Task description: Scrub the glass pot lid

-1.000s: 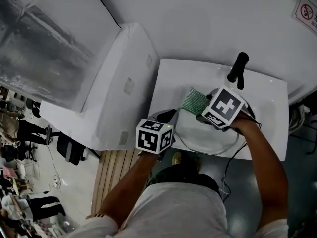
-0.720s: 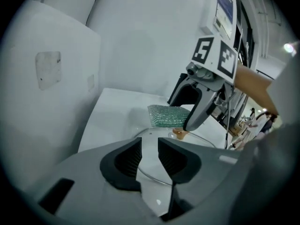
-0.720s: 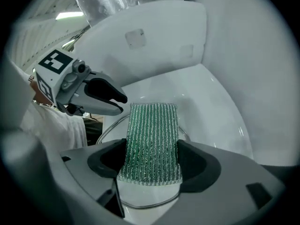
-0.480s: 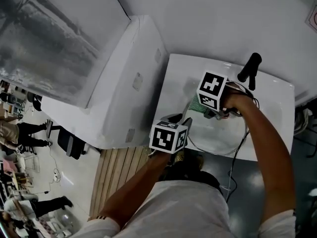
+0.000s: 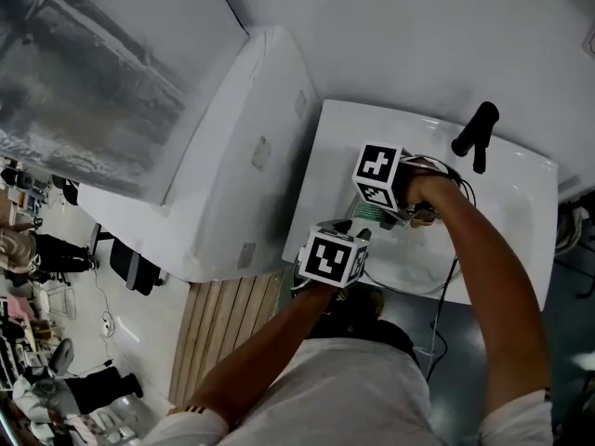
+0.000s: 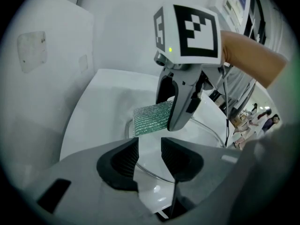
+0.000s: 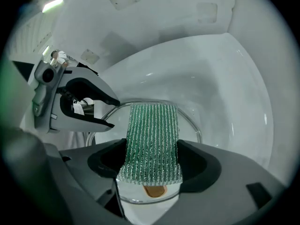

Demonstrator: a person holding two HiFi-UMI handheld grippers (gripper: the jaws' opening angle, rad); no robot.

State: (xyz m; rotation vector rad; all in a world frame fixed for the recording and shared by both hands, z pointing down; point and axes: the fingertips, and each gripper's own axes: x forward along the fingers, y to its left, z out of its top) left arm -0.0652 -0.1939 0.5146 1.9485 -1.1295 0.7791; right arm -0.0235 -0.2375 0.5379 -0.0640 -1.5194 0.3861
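Note:
The glass pot lid (image 5: 420, 272) lies in the white sink (image 5: 521, 189), its brown knob (image 7: 154, 191) showing under the glass. My right gripper (image 7: 152, 161) is shut on a green scrubbing pad (image 7: 152, 137), which hangs over the lid's rim (image 7: 191, 124). In the head view that gripper (image 5: 386, 219) is above the lid's left part. My left gripper (image 6: 149, 158) is at the lid's near-left edge, its jaws opening with nothing pressed between them. The lid's glass (image 6: 154, 184) shows just beyond them. The pad (image 6: 152, 118) and right gripper (image 6: 172, 111) are straight ahead of it.
A black faucet (image 5: 476, 134) stands at the sink's back edge. A large white appliance (image 5: 232, 156) adjoins the sink on the left. Wooden slats (image 5: 218, 328) cover the floor below it. A cable (image 5: 444, 291) trails off the right gripper over the sink's front.
The left gripper's jaws have opened and let go of the lid's edge. The right gripper has carried the pad leftward across the lid, closer to the left gripper.

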